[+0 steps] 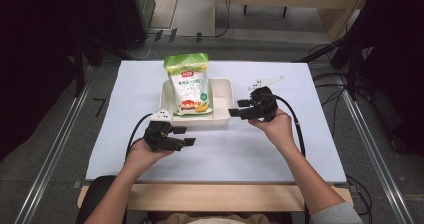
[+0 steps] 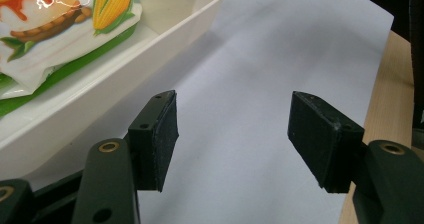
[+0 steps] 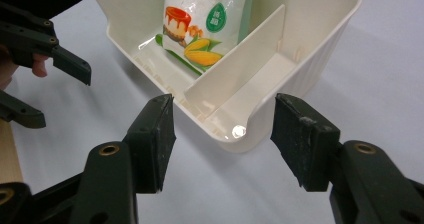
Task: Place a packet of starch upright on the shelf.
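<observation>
The right gripper [image 1: 239, 108] stands with its jaws spread wide and nothing between them, poised just off the near right corner of the cream plastic tray [image 3: 320, 59]; in the right gripper view that rounded corner sits between the two pads but apart from both. The left gripper [image 1: 186, 136] is likewise spread wide and holds nothing, hovering over the white surface [image 1: 240, 149] just in front of the tray's near left corner, its pads aimed along the tray's outer wall.

The tray lies at the middle of the surface, toward its far side. It is a shallow, rigid bin with ribbed walls and a thin upright divider [image 3: 240, 59] splitting it into two compartments. Leaning in the left compartment, its top rising well above the far rim, is a soft food pouch [image 1: 189, 84]: white with a green top and base, printed with corn cobs and a caramel-topped pudding.

The tray looks light and stiff, though its smooth plastic may slip; the rim at a corner or along a side wall seems the best hold, one pad inside and one outside. The pouch is probably light, soft and crinkly, likely to sag or tip if the tray moves sharply; its sealed top edge would be the natural place to pinch.
</observation>
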`<state>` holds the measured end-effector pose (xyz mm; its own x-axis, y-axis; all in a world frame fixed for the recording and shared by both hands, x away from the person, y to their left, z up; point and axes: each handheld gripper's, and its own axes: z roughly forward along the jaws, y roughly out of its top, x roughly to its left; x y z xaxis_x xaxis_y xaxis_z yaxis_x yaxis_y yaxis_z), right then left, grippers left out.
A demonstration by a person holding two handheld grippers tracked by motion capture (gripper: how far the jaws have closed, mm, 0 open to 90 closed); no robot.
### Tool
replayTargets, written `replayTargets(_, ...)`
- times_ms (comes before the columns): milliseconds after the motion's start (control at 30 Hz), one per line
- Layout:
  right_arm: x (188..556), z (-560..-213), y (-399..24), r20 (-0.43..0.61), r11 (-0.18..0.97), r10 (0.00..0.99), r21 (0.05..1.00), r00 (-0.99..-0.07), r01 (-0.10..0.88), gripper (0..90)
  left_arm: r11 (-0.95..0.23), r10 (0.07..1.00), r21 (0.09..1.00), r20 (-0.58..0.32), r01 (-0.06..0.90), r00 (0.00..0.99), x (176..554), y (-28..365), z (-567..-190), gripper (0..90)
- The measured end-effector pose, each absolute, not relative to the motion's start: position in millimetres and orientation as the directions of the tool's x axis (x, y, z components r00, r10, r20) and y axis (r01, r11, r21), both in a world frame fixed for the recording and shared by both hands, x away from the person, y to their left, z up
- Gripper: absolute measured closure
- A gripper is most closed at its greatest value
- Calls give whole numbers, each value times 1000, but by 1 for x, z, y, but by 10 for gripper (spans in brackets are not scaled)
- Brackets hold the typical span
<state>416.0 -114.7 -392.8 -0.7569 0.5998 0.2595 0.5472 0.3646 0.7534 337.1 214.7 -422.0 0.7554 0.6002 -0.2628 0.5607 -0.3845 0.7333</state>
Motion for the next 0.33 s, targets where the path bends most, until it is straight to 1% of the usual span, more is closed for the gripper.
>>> replayTargets(333, 415, -398, -116, 253, 381, 601, 743, -758, 550, 429, -382, 600, 741, -256, 553, 758, 338, 215, -423, 367)
